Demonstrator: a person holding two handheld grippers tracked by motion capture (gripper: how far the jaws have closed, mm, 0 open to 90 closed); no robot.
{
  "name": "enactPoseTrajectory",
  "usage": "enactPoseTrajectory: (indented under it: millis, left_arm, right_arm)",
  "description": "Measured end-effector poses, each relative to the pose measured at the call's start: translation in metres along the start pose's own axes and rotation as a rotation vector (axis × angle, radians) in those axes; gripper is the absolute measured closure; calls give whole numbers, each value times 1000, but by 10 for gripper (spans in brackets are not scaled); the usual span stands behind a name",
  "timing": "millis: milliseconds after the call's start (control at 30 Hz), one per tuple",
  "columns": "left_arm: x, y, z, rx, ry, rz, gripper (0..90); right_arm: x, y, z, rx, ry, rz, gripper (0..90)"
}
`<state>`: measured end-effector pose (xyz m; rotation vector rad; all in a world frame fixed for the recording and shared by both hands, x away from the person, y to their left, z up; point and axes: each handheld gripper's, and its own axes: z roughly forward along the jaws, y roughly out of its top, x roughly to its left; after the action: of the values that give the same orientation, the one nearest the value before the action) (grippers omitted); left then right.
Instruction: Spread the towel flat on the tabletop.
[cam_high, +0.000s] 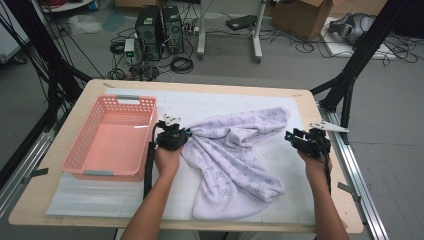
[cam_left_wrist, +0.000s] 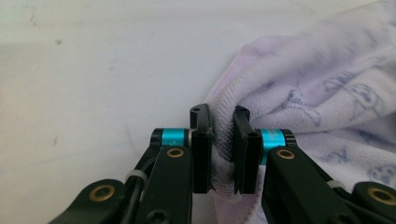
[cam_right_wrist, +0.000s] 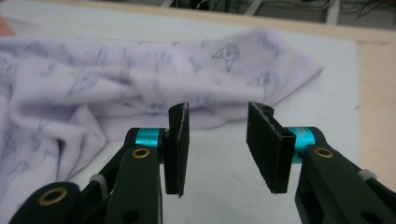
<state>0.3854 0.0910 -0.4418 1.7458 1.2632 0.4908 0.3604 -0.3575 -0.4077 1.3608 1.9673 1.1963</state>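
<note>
**Towel pinched at one edge, second gripper open beside it**

Spread in loose folds across the white mat on the wooden table: a pale lilac towel printed with small blue figures, rumpled, one long arm reaching up and away toward the far right of the mat, a broader rounded lobe lying at the near edge. Just left of the towel, the left gripper, held in the person's left hand, fingers closed on a folded edge of the cloth; seen from the left gripper view, the terry hem squeezed between the two black pads, only the cloth's thickness between them. Right of the towel, close beside its far arm but not touching it, the right gripper in the right hand, over bare mat; in the right gripper view, fingers parted wide, nothing between them, the towel's edge lying just beyond the tips. Left of the towel, past the left gripper, a pink plastic basket with slotted walls, standing on the mat, nothing visible inside. Beyond the table, on the floor: computer towers, coiled cables, a cardboard box.
</note>
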Motion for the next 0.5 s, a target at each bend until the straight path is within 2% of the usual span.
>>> enactPoseTrajectory:
  millis: [67,167,200,267,333,400,433,500]
  left_arm:
    - [3,-5,-2,-8,-36,-15,743]
    - [5,-8,-3,-14,-76,-44,598]
    - [5,-8,-4,-9,-77,-42,553]
    - [4,-8,-5,-15,-83,-34,523]
    - [3,-8,-6,-18,-85,-35,493]
    - [3,-8,-7,-18,-90,-28,493]
    - [2,-8,-6,-16,-91,-25,493]
    - [2,-9,-6,-13,-92,-15,493]
  right_arm:
    - [6,-3,8,25,17,-17,589]
    - [17,-5,23,63,60,-40,597]
    - [21,-6,29,83,74,-47,602]
    - [26,-8,39,120,96,-56,620]
    - [32,-11,51,155,138,-48,642]
    - [39,-13,59,178,162,-51,641]
    - [46,-13,65,182,186,-45,634]
    - [58,-12,73,185,200,-61,599]
